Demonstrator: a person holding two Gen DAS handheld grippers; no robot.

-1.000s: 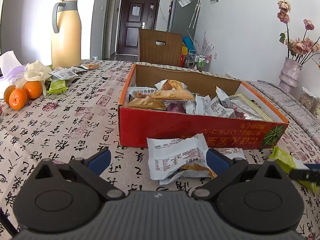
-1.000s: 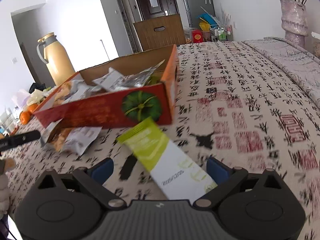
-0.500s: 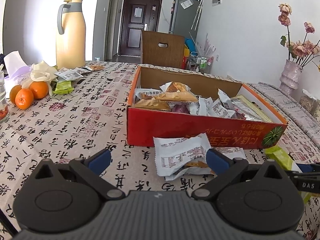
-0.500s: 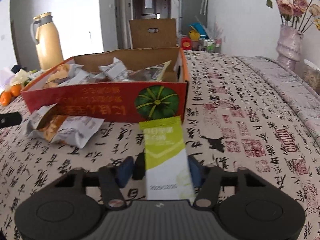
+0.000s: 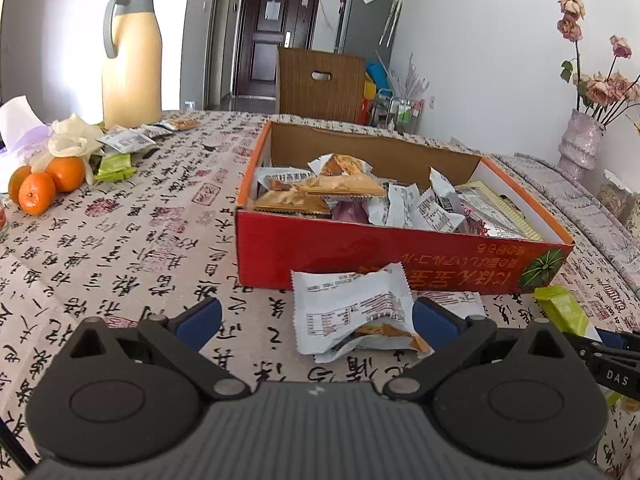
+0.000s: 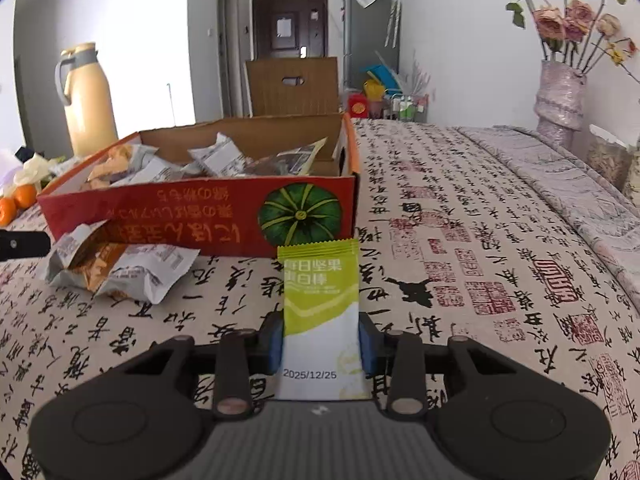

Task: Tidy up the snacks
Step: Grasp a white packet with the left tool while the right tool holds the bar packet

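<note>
My right tongs [image 6: 320,340] are closing on the green pack [image 6: 320,300], near the table's front edge. I should squeeze gently, then lift it into the box [image 6: 200,216]. My left tongs [image 5: 316,320] are open around a white pack [image 5: 352,312].

Left gripper [image 5: 316,318]: jaws spread wide, pitched down low over worktop [image 5: 132,240]. Right gripper [image 6: 320,338]: jaws closing, pads against both edges of green-and-white packet [image 6: 320,312], pitched down.
</note>
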